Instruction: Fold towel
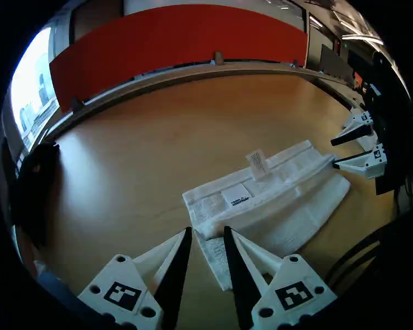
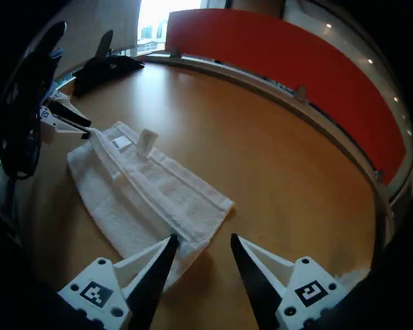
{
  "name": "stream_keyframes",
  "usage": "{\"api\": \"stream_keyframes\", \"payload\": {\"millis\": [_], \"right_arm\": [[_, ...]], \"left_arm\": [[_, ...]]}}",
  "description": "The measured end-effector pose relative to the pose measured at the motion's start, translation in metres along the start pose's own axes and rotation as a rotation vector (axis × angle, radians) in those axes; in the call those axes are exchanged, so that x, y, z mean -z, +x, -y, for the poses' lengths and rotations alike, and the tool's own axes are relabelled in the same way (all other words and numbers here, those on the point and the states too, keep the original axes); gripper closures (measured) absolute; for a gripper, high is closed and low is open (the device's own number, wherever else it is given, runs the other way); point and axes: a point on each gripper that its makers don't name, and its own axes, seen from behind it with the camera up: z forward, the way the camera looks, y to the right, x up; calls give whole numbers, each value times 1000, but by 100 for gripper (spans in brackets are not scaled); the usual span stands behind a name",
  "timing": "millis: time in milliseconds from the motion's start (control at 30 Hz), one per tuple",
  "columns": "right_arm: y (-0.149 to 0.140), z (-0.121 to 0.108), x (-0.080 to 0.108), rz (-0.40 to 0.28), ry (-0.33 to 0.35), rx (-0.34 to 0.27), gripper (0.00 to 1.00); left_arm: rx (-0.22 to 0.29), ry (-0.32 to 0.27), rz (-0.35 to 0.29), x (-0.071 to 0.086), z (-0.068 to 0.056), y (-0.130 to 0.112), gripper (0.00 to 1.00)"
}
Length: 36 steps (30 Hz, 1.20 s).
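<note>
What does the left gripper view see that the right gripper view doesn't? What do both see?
The left gripper view has the left gripper up close, fingers either side of the towel, plus long ceiling lights. The right gripper view has the right gripper up close, open at the towel's other end. Both have the white towel, its upright tag, the wooden table and the red panel.

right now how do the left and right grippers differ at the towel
The left gripper holds its jaws narrow, the towel's edge between them; the right gripper holds its jaws wide, the towel beside one finger only. Whether the left grips is unclear. Both sit at opposite ends of the towel.
</note>
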Motion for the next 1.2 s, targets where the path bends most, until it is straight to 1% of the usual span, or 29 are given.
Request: {"api": "stream_keyframes", "payload": {"millis": [33, 200, 267, 300, 333, 367, 400, 500, 567, 967, 1200], "right_arm": [[2, -2, 0, -2, -7, -1, 25], [10, -13, -2, -14, -33, -6, 24], [13, -16, -2, -20, -38, -6, 21], [15, -17, -2, -24, -42, -6, 15], [17, -18, -2, -28, -46, -6, 9], [19, -19, -2, -33, -49, -5, 7], [20, -20, -1, -36, -53, -4, 5], [22, -22, 0, -42, -60, -3, 4], [23, -22, 1, -46, -60, -2, 1], [19, -5, 11, -54, -35, -15, 0], [9, 6, 21, -52, -29, -26, 0]], "left_arm": [[-2, 2, -2, 0, 1, 2, 54], [-11, 18, -14, -2, 9, 11, 54], [-11, 27, -20, -1, 12, 14, 53], [-10, 28, -21, 0, 13, 16, 53], [-8, 28, -22, 0, 14, 16, 44], [-5, 28, -23, 1, 14, 17, 36], [0, 24, -22, 1, 14, 17, 31], [16, 14, -21, 2, 13, 17, 18], [26, 15, -22, 3, 14, 17, 7], [42, 7, -20, 10, 9, 9, 6], [55, 8, -19, 20, 7, 0, 6]]}}
